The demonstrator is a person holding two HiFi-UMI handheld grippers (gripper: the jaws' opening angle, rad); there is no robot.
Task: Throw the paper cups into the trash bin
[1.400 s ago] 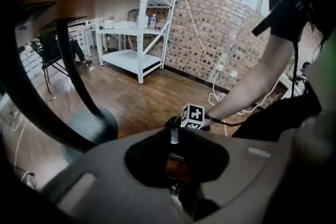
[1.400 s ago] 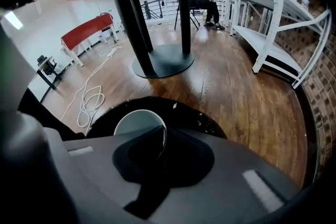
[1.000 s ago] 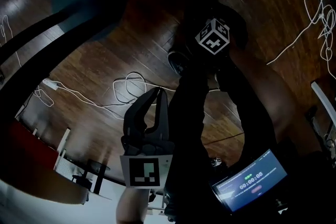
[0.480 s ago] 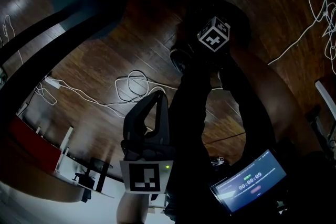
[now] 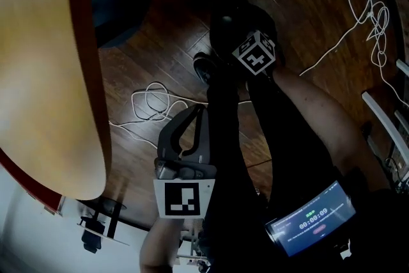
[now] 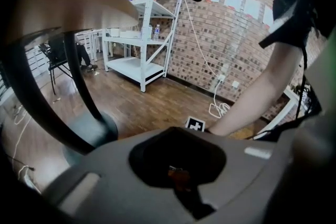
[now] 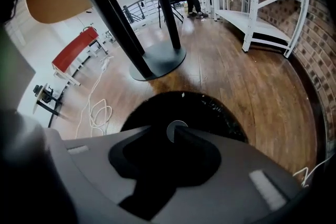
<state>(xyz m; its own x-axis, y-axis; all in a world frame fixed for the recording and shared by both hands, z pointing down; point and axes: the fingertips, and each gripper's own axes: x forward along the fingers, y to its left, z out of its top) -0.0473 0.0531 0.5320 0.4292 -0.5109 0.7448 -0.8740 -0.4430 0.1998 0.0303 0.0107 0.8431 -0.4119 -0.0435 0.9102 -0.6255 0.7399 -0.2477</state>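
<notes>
**Release over the bin.** Your right gripper (image 7: 161,136) hangs directly above the trash bin (image 7: 215,113) and points steeply down into its dark inside. Its jaws stand apart with nothing between them. They have just been swinging wide and then easing back a little.

Inside the bin, almost straight below the fingertips, a small pale disc shows through the gap. It is best read as a paper cup (image 7: 172,128) seen end-on, so its long axis runs roughly up toward the gripper. Whether it shows mouth or base cannot be told, and one jaw tip covers part of it. On this reading, the drop of this cup is already made.

Your left gripper (image 5: 197,115) is well apart from the bin, on the side nearer to you and toward the table (image 5: 45,73). Its jaws are pressed together and hold nothing.

**The relation that governs the coming move.** The bin lies under the right gripper. The table stands off to one side of the bin, and the left gripper is on that same side. No further cup shows in any view, including the visible stretch of tabletop.

If cups remain, they probably lie beyond that stretch. The left gripper is then the nearer of the two to the table, and you would have to open it first. The loose cable (image 5: 150,102) on the floor between the table and the bin calls for care underfoot.
</notes>
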